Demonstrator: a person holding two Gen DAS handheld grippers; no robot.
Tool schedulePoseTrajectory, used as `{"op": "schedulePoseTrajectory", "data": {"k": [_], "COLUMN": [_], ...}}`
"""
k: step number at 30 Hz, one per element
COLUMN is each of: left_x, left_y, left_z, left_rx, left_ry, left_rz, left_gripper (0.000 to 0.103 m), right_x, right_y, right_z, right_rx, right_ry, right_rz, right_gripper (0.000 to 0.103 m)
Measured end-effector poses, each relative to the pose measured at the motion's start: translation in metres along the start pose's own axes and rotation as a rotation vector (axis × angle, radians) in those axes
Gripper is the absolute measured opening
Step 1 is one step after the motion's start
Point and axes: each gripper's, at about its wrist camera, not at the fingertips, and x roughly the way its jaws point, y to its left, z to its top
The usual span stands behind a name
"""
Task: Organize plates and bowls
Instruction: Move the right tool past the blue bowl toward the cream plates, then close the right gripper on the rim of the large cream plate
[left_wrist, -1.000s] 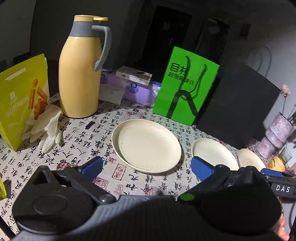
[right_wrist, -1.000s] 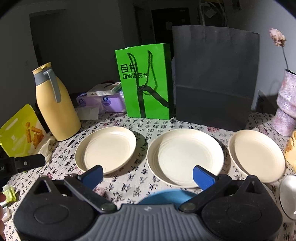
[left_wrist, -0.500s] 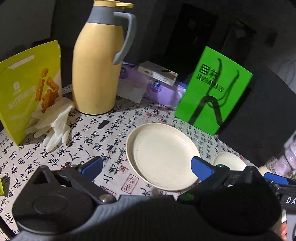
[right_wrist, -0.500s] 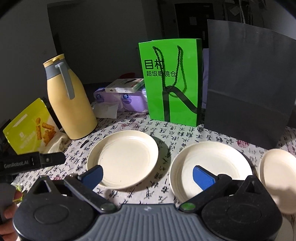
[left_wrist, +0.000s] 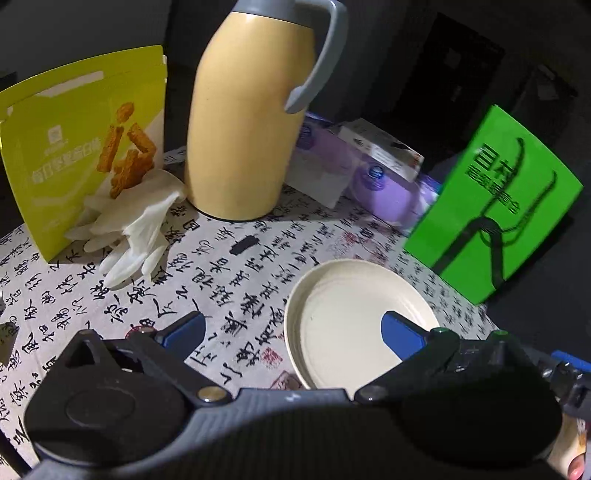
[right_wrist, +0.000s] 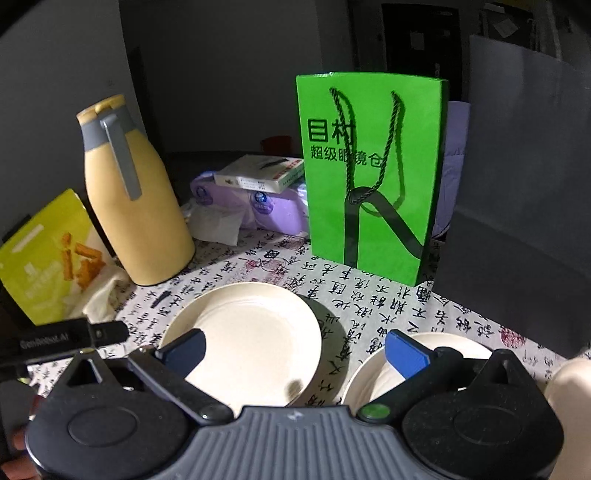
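Both claws spread wide, pinching nothing. Left claw (left_wrist: 291, 332) low over the cloth (left_wrist: 229, 273), right finger over the near plate (left_wrist: 347, 321), left finger over bare cloth. Right claw (right_wrist: 295, 349) straddling the gap between that plate (right_wrist: 255, 332) and a second plate (right_wrist: 424, 354) under its right finger; edge of a third pale dish (right_wrist: 569, 384) far right of it. No bowl clearly seen.

Risks, as judged: both claws close on the same plate, so collision likely if both reach in. Thin, low rim flat on cloth, so fingers may skid over it or bunch the cloth instead of getting under. Plate glossy, so may slip out when tilted. Flask (left_wrist: 251, 122) and green bag (right_wrist: 373, 177) just ahead of the claws, liable to be knocked on a forward overshoot.

Calligraphy-print cloth, cluttered: snack pouch (left_wrist: 81, 147), glove (left_wrist: 129, 229), tissue packs (right_wrist: 255, 203). Room dim, dark background.
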Motion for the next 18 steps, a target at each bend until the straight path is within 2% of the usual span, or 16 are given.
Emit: {"op": "schedulePoseTrajectory", "data": {"k": [7,13,18], "left_x": [0.02,0.045,0.06], "left_y": [-0.004,-0.001,0.005], "left_z": [-0.001,-0.007,-0.009], "left_rx": [-0.033,-0.029,-0.023], "left_ry": [0.011,0.042,0.067], "left_rz": [0.017,0.024,0.009], "left_gripper": [0.103,0.101,0.096], "right_x": [0.033,0.051,0.067], "right_y": [0.001,0.002,0.005], "right_z": [0.003,0.008,0.008], "right_rx": [-0.013,-0.023,-0.034], "right_ry": [0.025,0.055,0.079], "right_rz": [-0.019,-0.032,-0.044], "right_gripper": [0.103,0.097,0.086]}}
